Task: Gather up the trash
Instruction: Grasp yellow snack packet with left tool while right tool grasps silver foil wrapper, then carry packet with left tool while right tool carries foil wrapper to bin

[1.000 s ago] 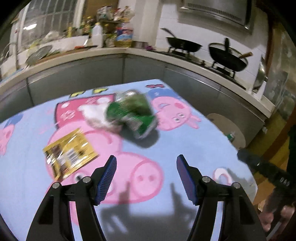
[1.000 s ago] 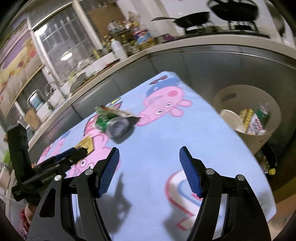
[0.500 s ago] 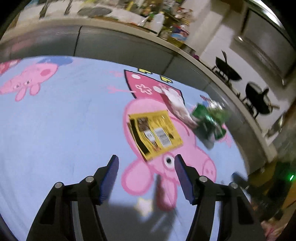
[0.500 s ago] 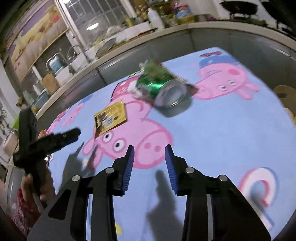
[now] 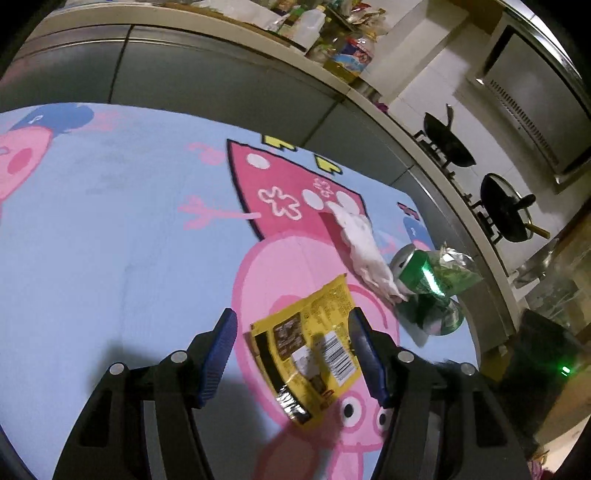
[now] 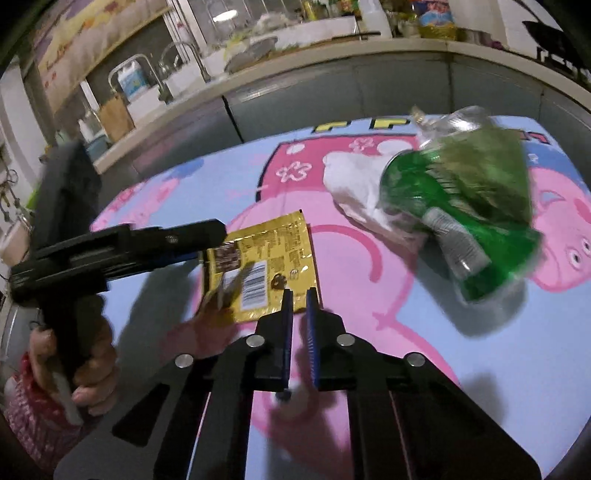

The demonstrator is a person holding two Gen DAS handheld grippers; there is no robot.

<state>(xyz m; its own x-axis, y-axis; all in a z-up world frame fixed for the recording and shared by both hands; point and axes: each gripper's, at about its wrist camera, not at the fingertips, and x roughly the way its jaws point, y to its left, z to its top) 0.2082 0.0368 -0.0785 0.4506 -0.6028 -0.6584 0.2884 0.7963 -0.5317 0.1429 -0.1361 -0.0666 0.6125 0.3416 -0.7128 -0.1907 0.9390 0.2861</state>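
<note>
- The yellow wrapper (image 5: 308,343) lies flat on the worktop (image 5: 110,240), barcode side up; its long axis runs diagonally in the left wrist view, from a torn, dark end near the camera to the far upper right
- The left tongs (image 5: 291,332) are spread, one finger on each side of the wrapper; whether the pads touch it cannot be told
- The right tongs (image 6: 298,295) have just been closing and are now nearly pressed together with nothing between them, their tips just at the wrapper's near edge
- Beyond the wrapper a crumpled white tissue (image 5: 364,251) stretches lengthwise away from the camera, its near end touching a green can (image 5: 424,291)
- The can lies on its side, one end toward the tissue, with a crinkled clear-and-green bag (image 5: 456,271) resting against it
- The worktop is covered by a light blue cloth printed with pink cartoon pigs
- Behind it runs a kitchen counter (image 5: 207,22) with bottles, a sink tap (image 6: 177,62) and two dark woks (image 5: 448,142) on a stove
- A hand (image 6: 79,354) in a red patterned sleeve grips the left tool's handle
</note>
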